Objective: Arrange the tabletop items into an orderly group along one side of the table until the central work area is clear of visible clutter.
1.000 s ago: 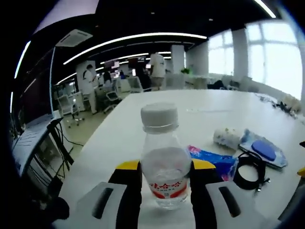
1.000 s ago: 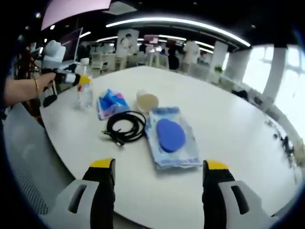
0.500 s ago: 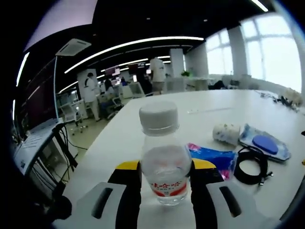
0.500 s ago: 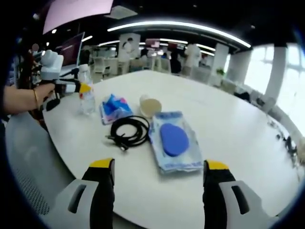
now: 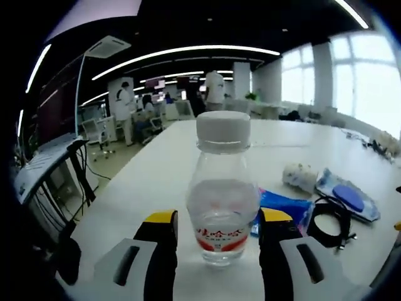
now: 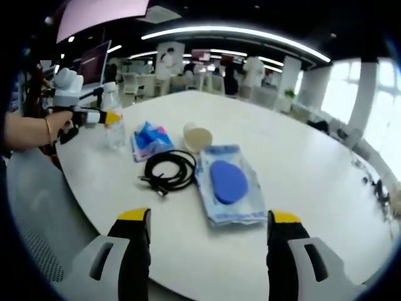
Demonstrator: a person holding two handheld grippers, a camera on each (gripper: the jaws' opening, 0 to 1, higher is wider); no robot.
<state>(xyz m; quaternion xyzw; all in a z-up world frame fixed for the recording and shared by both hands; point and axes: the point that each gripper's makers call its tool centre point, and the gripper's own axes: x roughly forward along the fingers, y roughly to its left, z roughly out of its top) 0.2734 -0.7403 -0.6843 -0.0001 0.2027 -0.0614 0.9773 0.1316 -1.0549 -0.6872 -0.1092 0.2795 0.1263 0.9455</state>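
Fingers of left gripper (image 5: 216,229): apart, yellow-tipped, one on each side of the clear plastic water bottle with white cap and red label (image 5: 222,200), a narrow gap visible on both sides, so not clamped. Bottle upright on the white tabletop (image 5: 163,175), near the table's rounded end. Just beyond the bottle, in the left gripper view: blue plastic packet (image 5: 285,210), touching or nearly touching the bottle's far side; cannot tell which. Next outward: coiled black cable (image 5: 326,222), small white paper cup lying on its side (image 5: 299,177), and clear flat bag holding a blue oval pad (image 5: 348,197).

Fingers of right gripper (image 6: 207,235): spread wide, holding nothing, above bare tabletop near the table edge. In the right gripper view, same items grouped ahead: bag with blue pad (image 6: 227,183) nearest, cable (image 6: 169,170) beside it, cup (image 6: 197,136) and blue packet (image 6: 150,139) behind, bottle (image 6: 113,122) farthest left, with a person's hand (image 6: 53,122) holding the left gripper there.
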